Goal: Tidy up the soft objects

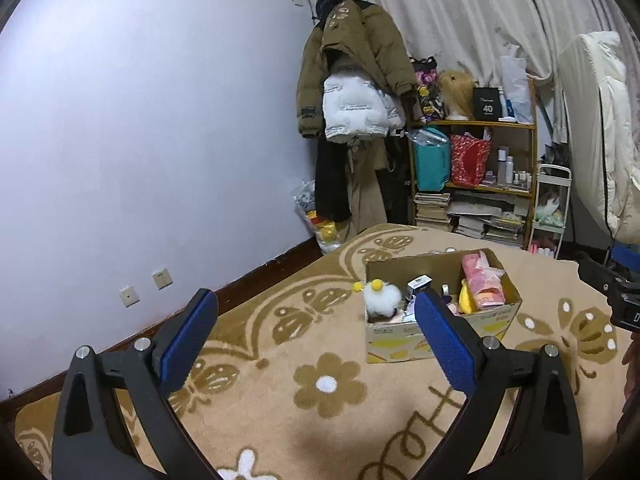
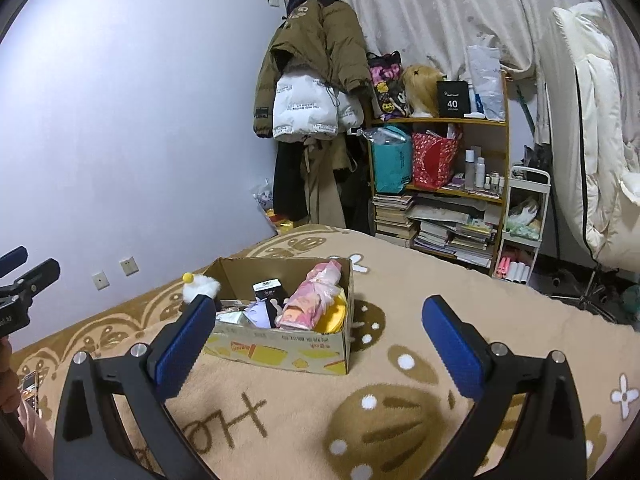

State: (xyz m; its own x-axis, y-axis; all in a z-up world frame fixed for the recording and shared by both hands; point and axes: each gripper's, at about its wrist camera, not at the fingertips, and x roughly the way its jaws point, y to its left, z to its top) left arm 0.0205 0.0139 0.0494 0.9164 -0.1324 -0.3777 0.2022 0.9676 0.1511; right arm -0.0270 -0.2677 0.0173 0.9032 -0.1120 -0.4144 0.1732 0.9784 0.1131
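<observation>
Black box on shelf top, far ahead of right gripper: "40". Other print too small to read.

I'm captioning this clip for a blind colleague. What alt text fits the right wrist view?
An open right gripper hovers empty above a beige patterned blanket, facing a cardboard box holding a pink plush and a white fluffy toy. Behind stand a cluttered shelf and hanging coats.
</observation>
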